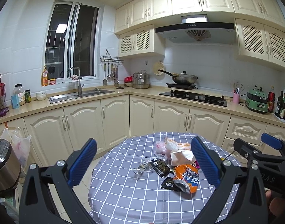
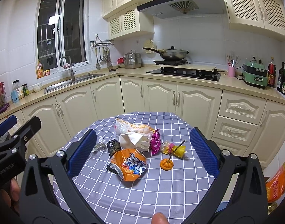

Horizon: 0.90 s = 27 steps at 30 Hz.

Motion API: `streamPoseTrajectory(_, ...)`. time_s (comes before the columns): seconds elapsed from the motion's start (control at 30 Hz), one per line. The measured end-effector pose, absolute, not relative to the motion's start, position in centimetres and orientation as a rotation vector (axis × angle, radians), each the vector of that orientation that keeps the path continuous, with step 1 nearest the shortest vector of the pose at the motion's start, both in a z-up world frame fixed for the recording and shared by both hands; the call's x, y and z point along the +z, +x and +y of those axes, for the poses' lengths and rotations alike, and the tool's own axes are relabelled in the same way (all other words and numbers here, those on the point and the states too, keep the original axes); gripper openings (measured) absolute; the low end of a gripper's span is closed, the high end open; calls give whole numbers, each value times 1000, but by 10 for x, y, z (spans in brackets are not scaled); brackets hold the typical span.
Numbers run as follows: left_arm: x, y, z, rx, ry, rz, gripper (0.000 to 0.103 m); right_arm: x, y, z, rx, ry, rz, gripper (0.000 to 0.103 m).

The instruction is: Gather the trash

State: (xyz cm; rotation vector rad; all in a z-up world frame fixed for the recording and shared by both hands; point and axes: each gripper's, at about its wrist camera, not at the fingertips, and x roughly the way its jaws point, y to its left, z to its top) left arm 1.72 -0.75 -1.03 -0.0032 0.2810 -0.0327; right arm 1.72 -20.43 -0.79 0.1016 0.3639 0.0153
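I have both sets of jaws spread wide and gripping nothing: the left gripper (image 1: 144, 160) and the right gripper (image 2: 142, 150) each hang above the round surface with the grey-blue checked cloth (image 2: 151, 190), their blue ribbed pads framing the litter in the centre of each view.

Counting the trash from the right wrist view: one crushed orange foil snack bag (image 2: 129, 164) nearest me in the middle, two black wrappers, one (image 2: 113, 146) touching its upper left edge and one (image 2: 110, 168) poking out under its lower left, one crumpled clear wrapper (image 2: 99, 146) further left, one crumpled white paper wad (image 2: 135, 140) just behind the bag, one white-and-orange plastic bag (image 2: 132, 127) behind that, one shiny magenta foil wrapper (image 2: 155, 142) to the right, one yellow-and-pink wrapper (image 2: 175, 148) with a thin dark stick (image 2: 177, 146) across it, and one curl of orange peel (image 2: 167, 164) in front of it.

That makes ten pieces, all lying on the cloth.
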Motion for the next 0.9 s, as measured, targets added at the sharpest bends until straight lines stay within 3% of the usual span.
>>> streamPoseTrajectory(0.43,-34,33,-10,-36,9,346,99,-35,37,-230,-37,119,449,98)
streamPoseTrajectory(0.9,-127,88,-58,-138,72,587,99,-124,84,-288,-95,179,685,98)
